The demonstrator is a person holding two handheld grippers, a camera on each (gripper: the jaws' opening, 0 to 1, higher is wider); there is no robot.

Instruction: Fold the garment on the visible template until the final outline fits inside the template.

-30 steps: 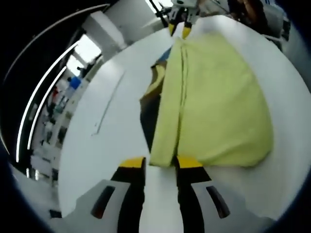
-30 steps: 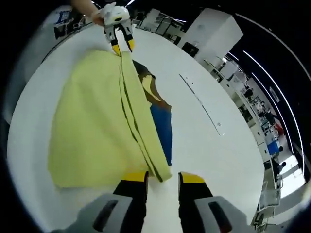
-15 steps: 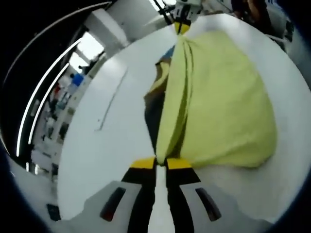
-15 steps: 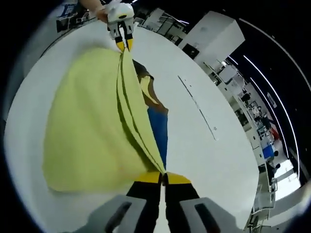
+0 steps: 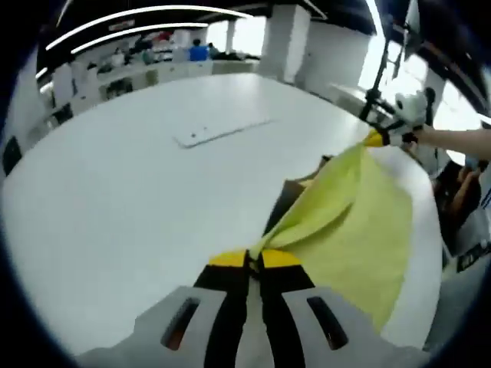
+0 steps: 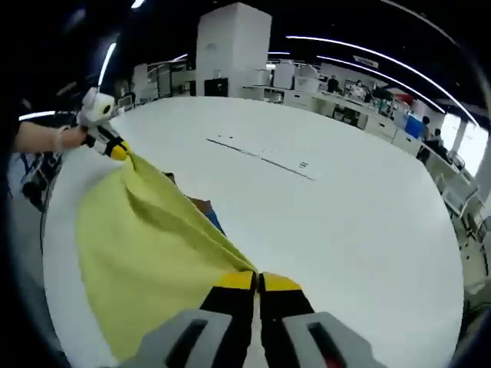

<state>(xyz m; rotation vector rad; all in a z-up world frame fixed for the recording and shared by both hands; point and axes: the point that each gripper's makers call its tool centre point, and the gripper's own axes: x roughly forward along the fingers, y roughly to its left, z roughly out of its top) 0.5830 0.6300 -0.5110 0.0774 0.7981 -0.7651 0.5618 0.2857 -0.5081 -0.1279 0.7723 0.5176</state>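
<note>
Yellow garment (image 5: 349, 222) soft, light, sags between grips; left gripper (image 5: 254, 259) and right gripper (image 6: 256, 282) both clamped shut on edge corners, good holds.

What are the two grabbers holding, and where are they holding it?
Both hold the yellow garment by one edge, lifted off the table: the left gripper is shut on one end of that edge, the right gripper on the other.

White table (image 5: 115, 184), bkgd desks (image 6: 360, 103)
</note>
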